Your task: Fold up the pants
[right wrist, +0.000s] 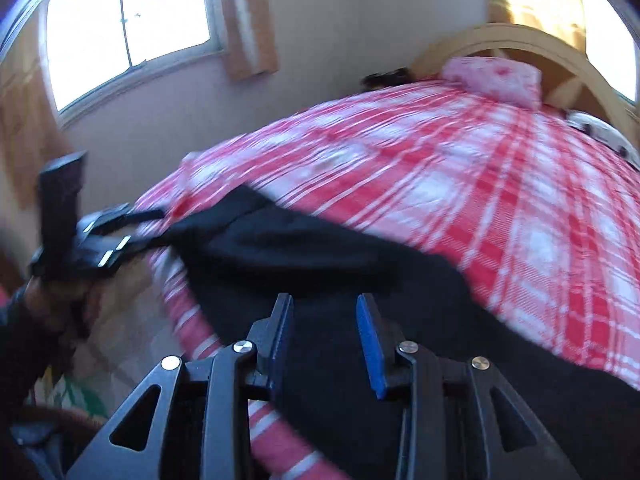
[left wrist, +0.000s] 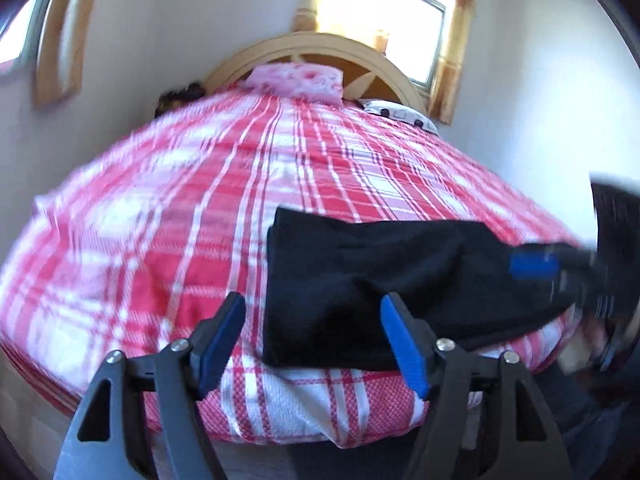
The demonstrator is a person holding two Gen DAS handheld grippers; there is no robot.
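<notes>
Black pants (left wrist: 360, 280) lie folded near the foot edge of a bed with a red and white plaid cover (left wrist: 180, 220). My left gripper (left wrist: 312, 312) is open, its jaws wide apart, just in front of the pants' near left corner. In the left wrist view my right gripper (left wrist: 536, 266) reaches onto the pants from the right. In the right wrist view my right gripper (right wrist: 324, 312) is open and empty over the pants (right wrist: 340, 264), and my left gripper (right wrist: 132, 228) sits at the pants' far left end.
A pink pillow (left wrist: 298, 80) and a white patterned pillow (left wrist: 400, 114) lie by the wooden headboard (left wrist: 312, 46). Windows (right wrist: 128, 28) with curtains are on the walls. The bed's foot edge (left wrist: 280, 412) drops off just below the pants.
</notes>
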